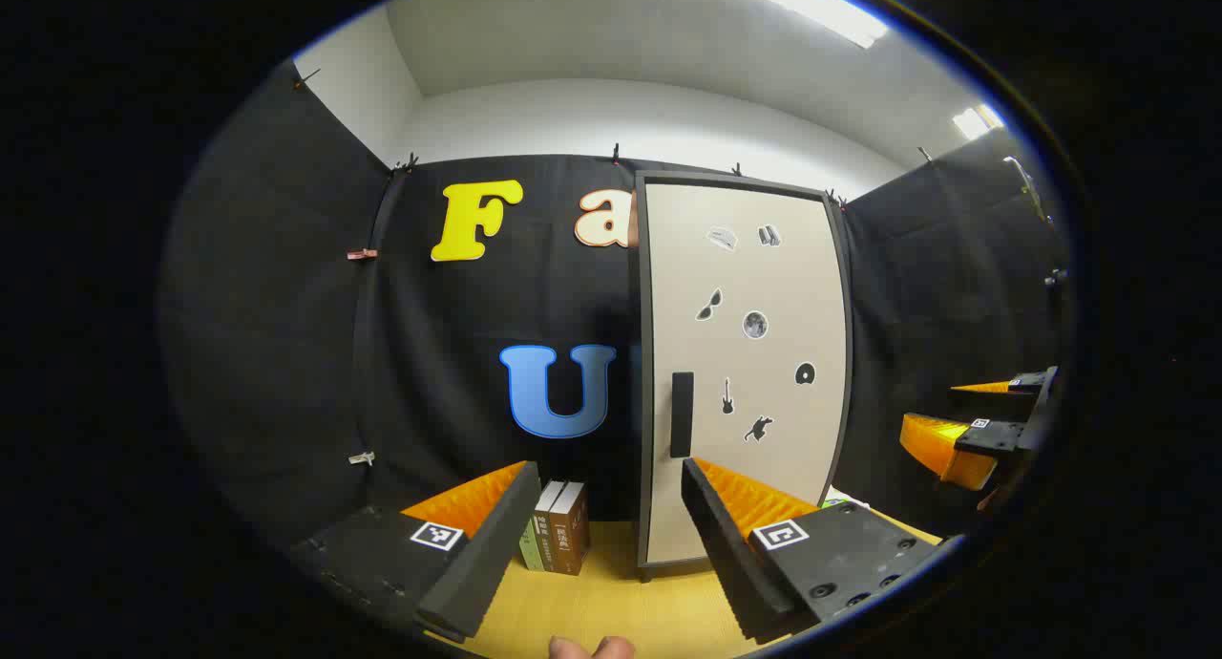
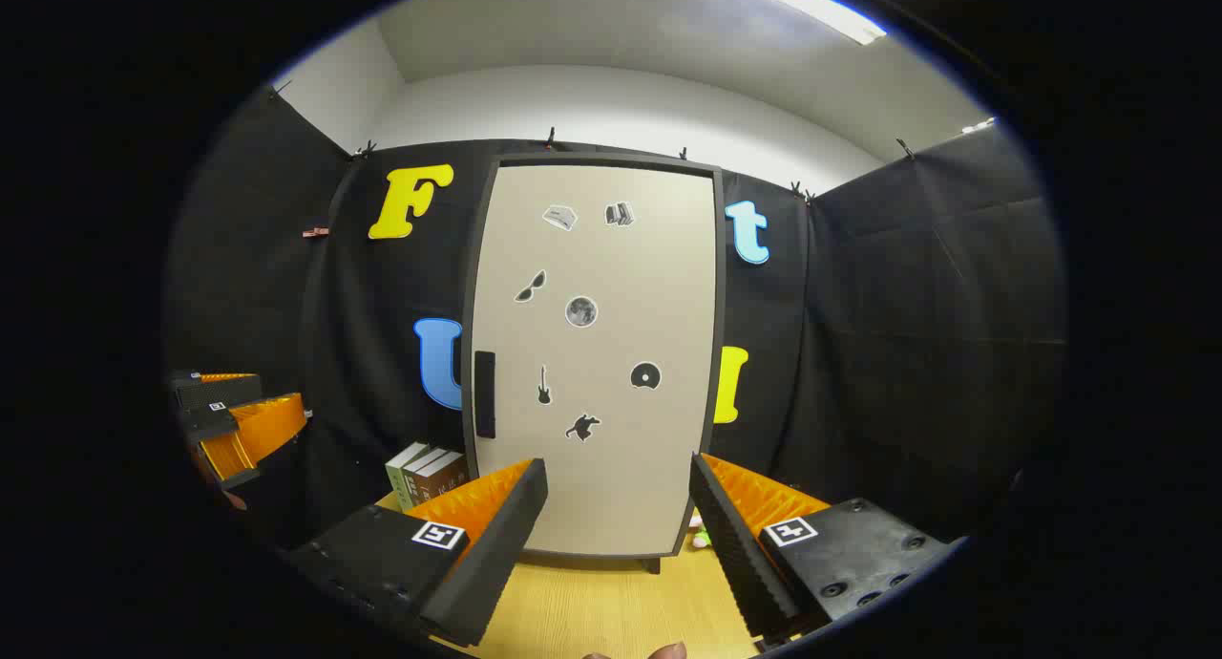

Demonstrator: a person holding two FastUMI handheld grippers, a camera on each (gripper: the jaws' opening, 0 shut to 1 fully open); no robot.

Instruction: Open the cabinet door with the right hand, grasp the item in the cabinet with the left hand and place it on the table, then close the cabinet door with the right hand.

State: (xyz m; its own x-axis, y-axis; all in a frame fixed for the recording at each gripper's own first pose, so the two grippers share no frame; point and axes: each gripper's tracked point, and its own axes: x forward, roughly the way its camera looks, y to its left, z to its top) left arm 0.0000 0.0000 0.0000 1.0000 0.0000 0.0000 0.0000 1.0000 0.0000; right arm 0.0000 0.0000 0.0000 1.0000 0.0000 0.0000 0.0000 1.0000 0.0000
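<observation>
A tall beige cabinet stands on the wooden table, its door closed, with a dark vertical handle on the door's left edge and small stickers across the front. In the left gripper view the same cabinet and handle sit right of centre. My left gripper is open and empty, some way in front of the cabinet. My right gripper is open too, facing the door's lower half. Each gripper appears in the other's view, the right gripper far right and the left gripper far left. The cabinet's contents are hidden.
Several upright books stand on the table left of the cabinet, also seen as books in the right gripper view. A small green and white object peeks out at the cabinet's right foot. Black cloth walls close in on three sides.
</observation>
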